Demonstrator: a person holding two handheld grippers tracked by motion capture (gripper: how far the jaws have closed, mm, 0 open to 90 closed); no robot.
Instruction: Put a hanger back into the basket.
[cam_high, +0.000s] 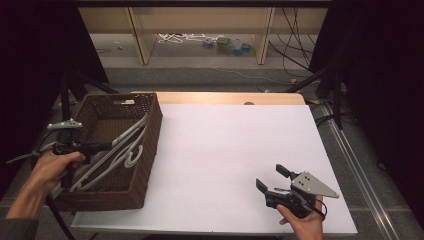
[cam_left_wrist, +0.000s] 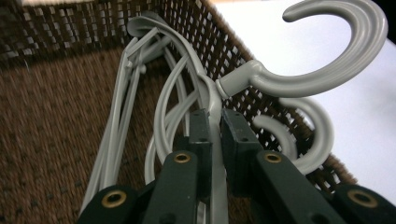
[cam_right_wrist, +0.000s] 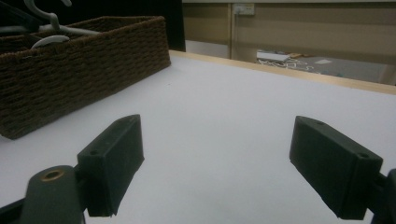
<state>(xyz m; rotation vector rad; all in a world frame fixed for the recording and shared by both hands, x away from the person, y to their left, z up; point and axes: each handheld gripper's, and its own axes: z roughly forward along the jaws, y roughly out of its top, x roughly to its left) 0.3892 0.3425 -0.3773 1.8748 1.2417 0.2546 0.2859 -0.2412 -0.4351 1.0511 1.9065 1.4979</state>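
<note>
A brown wicker basket (cam_high: 150, 150) stands at the table's left and holds several grey plastic hangers (cam_high: 125, 145). My left gripper (cam_high: 102, 146) reaches into the basket from its left side. In the left gripper view its jaws are shut on the neck of a grey hanger (cam_left_wrist: 212, 100), just below the hook (cam_left_wrist: 327, 70) that curls out over the basket's wall (cam_left_wrist: 219, 51). My right gripper (cam_high: 272, 179) rests low at the table's front right, jaws wide open with nothing between them; its fingers (cam_right_wrist: 114, 158) frame bare white tabletop.
The white table (cam_high: 230, 150) stretches between basket and right gripper. In the right gripper view the basket (cam_right_wrist: 70, 70) sits at far left. Beyond the table's far edge are wooden shelf legs (cam_high: 140, 35), cables and small items on the floor.
</note>
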